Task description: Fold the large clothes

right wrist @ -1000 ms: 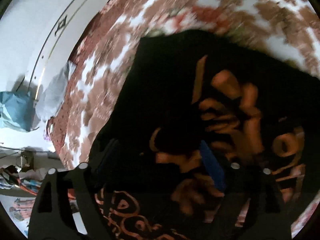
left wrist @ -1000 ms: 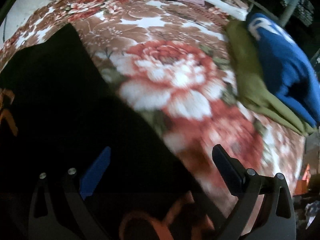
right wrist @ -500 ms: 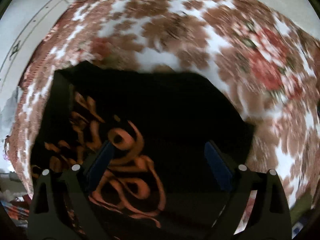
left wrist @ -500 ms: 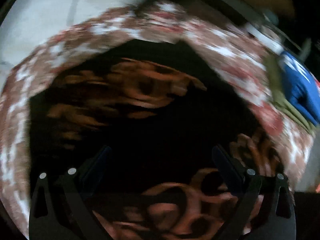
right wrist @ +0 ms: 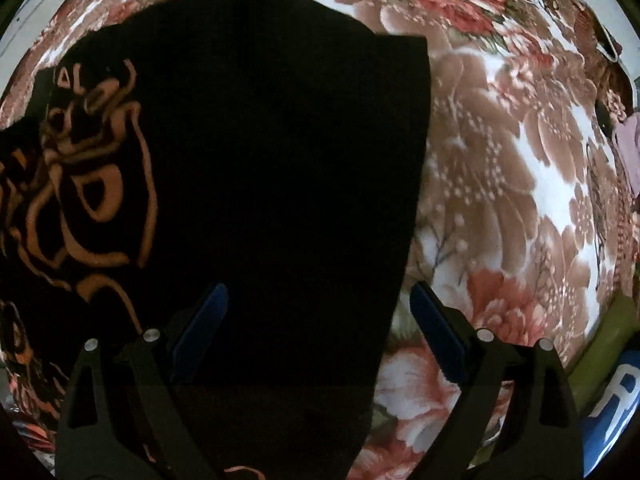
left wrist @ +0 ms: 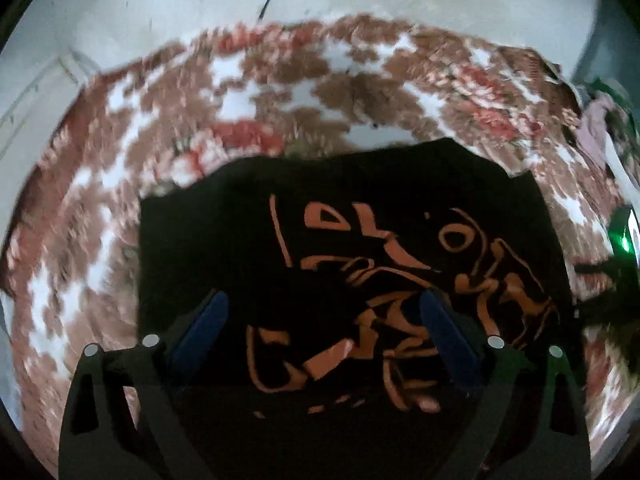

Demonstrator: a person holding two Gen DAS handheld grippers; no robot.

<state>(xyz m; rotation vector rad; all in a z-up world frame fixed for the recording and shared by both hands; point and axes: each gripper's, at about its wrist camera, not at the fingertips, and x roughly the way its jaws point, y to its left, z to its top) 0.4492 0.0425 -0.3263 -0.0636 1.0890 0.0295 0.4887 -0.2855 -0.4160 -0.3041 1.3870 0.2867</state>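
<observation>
Both wrist cams look down close over bed, sharing black shirt [left wrist: 344,240] & floral blanket [right wrist: 500,160].

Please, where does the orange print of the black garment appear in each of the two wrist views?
Left wrist: the orange print is in the centre and lower right, partly between the open gripper's fingers.
Right wrist: the orange print is at the left edge, left of the gripper.
Shared landmark: the floral blanket under the black garment.
</observation>
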